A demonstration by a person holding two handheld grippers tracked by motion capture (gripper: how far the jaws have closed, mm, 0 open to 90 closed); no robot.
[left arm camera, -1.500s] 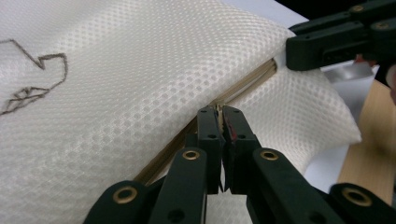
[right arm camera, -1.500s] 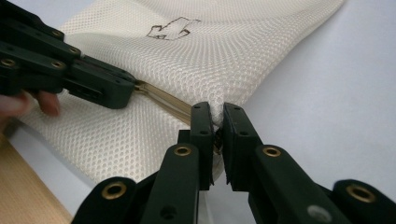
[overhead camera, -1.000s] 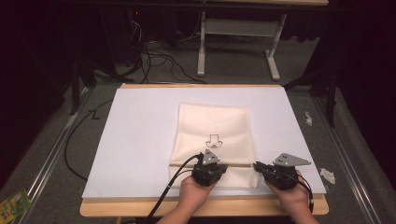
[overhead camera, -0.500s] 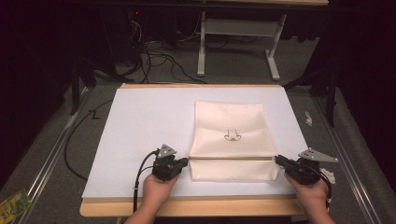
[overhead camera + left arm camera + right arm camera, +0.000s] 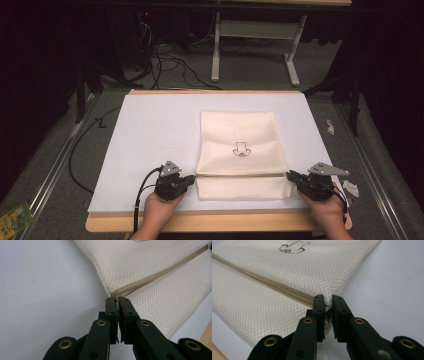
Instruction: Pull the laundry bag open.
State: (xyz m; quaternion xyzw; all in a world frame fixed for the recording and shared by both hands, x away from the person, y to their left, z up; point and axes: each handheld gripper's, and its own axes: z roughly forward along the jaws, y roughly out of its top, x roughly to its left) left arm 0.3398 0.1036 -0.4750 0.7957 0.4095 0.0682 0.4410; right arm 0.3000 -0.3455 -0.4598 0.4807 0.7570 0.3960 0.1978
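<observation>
While a cream mesh bag (image 5: 240,150) lies flat on the desk (image 5: 150,130), its zipper (image 5: 160,275) runs straight between left tongs (image 5: 191,178) and right tongs (image 5: 291,175), each clamped on one zipper end.

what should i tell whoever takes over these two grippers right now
Left gripper: shut on the left end of the zipper of the cream mesh bag, at the bag's edge.
Right gripper: shut on the bag's right edge, at the other end of the zipper line.
The bag lies flat on the white sheet covering the table, near its front edge, small printed emblem facing up, zipper running side to side between the grippers.
Done: both ends gripped and the bag lying flat and smooth.
Left: whatever follows with the zipper. I cannot tell whether it is fully closed, so check before pulling.
</observation>
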